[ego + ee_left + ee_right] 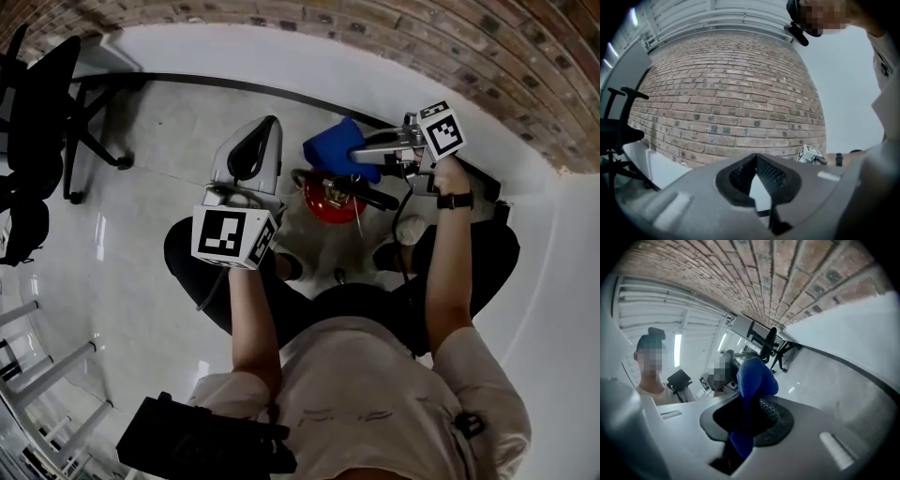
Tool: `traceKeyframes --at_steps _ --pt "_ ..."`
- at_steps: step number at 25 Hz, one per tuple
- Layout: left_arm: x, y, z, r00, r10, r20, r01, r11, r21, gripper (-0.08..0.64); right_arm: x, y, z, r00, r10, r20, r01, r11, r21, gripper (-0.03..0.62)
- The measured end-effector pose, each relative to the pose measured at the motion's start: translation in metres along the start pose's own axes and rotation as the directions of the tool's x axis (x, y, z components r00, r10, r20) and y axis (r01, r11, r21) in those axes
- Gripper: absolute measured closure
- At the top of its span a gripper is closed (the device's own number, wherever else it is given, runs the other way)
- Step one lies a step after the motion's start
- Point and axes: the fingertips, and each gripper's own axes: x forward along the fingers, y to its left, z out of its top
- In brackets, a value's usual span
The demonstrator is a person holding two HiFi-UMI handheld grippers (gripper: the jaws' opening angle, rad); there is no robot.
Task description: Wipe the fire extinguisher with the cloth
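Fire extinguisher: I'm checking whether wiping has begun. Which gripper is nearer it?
Right. The right gripper, shut on the blue cloth, hangs right by the fire extinguisher; the left gripper stands off to its left.

The left gripper points forward, jaws together, while the right gripper clamps the cloth.

1. I count two grippers: left gripper, right gripper.
2. One blue cloth.
3. One red fire extinguisher.
4. One black office chair in clear view.
5. One black wristband.
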Motion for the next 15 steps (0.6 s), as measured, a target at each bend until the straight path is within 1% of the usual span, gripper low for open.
traceKeyframes --at_steps 1,3,4,5,6,8,9,11,12,13,15 --pt "0.001 -0.001 -0.002 1.0 -0.001 -0.006 0.001 1.0 -0.001 0.558 -0.001 -0.008 -0.001 0.999 0.03 0.024 -0.03 0.999 0.03 0.532" --pt "0.004 -0.001 -0.003 1.0 0.003 -0.009 -0.003 1.0 -0.001 0.558 -0.005 -0.02 -0.001 0.99 0.117 0.084 -0.124 0.99 0.075 0.532" --pt "0.006 -0.001 -0.003 1.0 0.006 -0.012 -0.006 1.0 0.001 0.558 -0.006 -0.029 -0.001 0.983 0.144 0.111 -0.155 0.983 0.098 0.532" --pt "0.008 0.0 -0.005 1.0 0.008 -0.018 -0.008 1.0 0.001 0.558 -0.008 -0.043 -0.006 0.982 0.142 0.126 -0.159 0.978 0.134 0.532" --pt "0.01 0.0 -0.008 1.0 0.008 -0.027 -0.008 1.0 0.0 0.558 -0.008 -0.063 -0.015 0.986 0.111 0.126 -0.133 0.974 0.185 0.533" --pt "0.01 0.0 -0.017 0.999 0.009 -0.045 -0.009 1.0 -0.006 0.558 -0.006 -0.114 -0.045 0.997 0.014 0.072 -0.035 0.954 0.297 0.534" --pt "0.01 0.001 -0.021 0.998 0.012 -0.054 -0.012 1.0 -0.01 0.558 -0.002 -0.141 -0.066 0.999 -0.03 0.028 0.018 0.933 0.361 0.534" --pt "0.01 0.003 -0.031 0.997 0.017 -0.074 -0.019 1.0 -0.021 0.558 0.008 -0.191 -0.106 0.995 -0.089 -0.037 0.096 0.871 0.481 0.534" --pt "0.01 0.003 -0.035 0.996 0.018 -0.083 -0.02 0.999 -0.03 0.558 0.011 -0.214 -0.125 0.991 -0.119 -0.063 0.135 0.846 0.517 0.534" --pt "0.011 0.003 -0.038 0.996 0.017 -0.089 -0.021 0.999 -0.042 0.558 0.013 -0.237 -0.144 0.984 -0.153 -0.095 0.18 0.829 0.529 0.534" --pt "0.013 0.004 -0.044 0.995 0.021 -0.096 -0.028 0.998 -0.063 0.558 0.014 -0.276 -0.176 0.969 -0.204 -0.141 0.247 0.814 0.525 0.534"
